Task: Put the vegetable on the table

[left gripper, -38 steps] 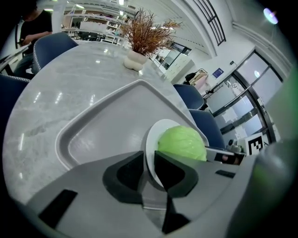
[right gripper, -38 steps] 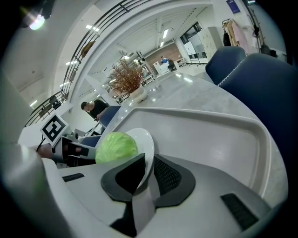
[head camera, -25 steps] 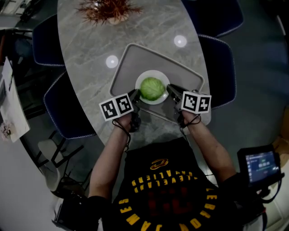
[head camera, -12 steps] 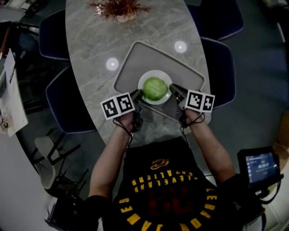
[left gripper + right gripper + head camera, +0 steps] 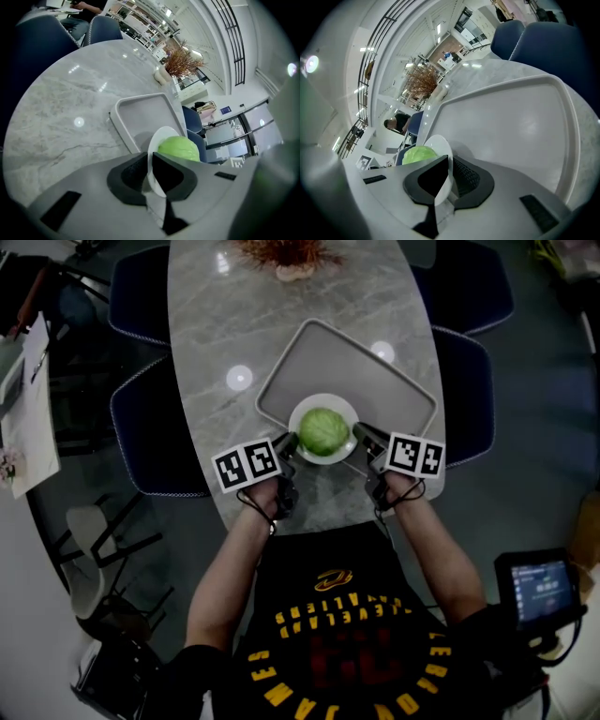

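Note:
A green cabbage (image 5: 323,430) sits on a white plate (image 5: 306,414) held over the near end of a grey tray (image 5: 375,381). My left gripper (image 5: 289,443) is shut on the plate's left rim (image 5: 151,159), and the cabbage (image 5: 178,148) shows just beyond its jaws. My right gripper (image 5: 361,435) is shut on the plate's right rim (image 5: 446,161), with the cabbage (image 5: 420,154) past it. Whether the plate touches the tray cannot be told.
The tray lies on an oval marble table (image 5: 211,324). A dried plant arrangement (image 5: 281,254) stands at the far end. Dark blue chairs (image 5: 141,432) (image 5: 473,390) flank the table on both sides. A person's arms reach in from the bottom.
The plate with the cabbage has stayed between both grippers. The camera view has shifted, so table and tray sit further right and lower in the picture.

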Tool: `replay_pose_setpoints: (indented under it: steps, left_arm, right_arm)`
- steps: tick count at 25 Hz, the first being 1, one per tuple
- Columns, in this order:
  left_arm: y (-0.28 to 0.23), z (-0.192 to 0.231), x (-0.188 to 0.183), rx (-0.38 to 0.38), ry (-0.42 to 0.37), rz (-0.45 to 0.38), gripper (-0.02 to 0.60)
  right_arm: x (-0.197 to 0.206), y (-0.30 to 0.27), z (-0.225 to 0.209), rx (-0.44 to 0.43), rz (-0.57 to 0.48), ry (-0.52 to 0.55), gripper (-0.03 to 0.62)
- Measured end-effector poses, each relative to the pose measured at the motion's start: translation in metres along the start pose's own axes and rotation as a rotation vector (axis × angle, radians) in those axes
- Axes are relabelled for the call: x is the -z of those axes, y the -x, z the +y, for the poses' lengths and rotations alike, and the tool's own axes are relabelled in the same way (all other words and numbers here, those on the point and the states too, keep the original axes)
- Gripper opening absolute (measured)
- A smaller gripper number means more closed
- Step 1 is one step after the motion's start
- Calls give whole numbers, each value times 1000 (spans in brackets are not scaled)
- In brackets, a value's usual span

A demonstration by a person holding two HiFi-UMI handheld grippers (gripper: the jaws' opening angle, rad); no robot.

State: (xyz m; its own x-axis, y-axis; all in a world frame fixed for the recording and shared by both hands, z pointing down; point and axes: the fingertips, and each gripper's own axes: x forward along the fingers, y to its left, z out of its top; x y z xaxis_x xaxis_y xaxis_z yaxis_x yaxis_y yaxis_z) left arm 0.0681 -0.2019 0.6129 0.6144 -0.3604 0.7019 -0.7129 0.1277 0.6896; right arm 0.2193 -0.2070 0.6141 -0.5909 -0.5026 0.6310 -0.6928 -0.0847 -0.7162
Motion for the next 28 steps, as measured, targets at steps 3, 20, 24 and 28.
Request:
replay_pose_setpoints:
  steps: [3, 20, 24, 28]
  left_arm:
    - [18, 14, 7, -5, 11, -11, 35]
    - [107, 78, 30, -35, 89, -79, 35]
    - [123, 98, 38, -46, 108, -86, 35]
    - [135, 117, 43, -56, 126, -89, 35]
  right_arm:
    - [18, -4, 13, -4, 15, 9, 40]
    - [92, -29, 84, -27, 130, 95, 40]
    - [112, -38, 96, -30, 158, 112, 40]
    - [129, -48, 107, -31, 181, 126, 40]
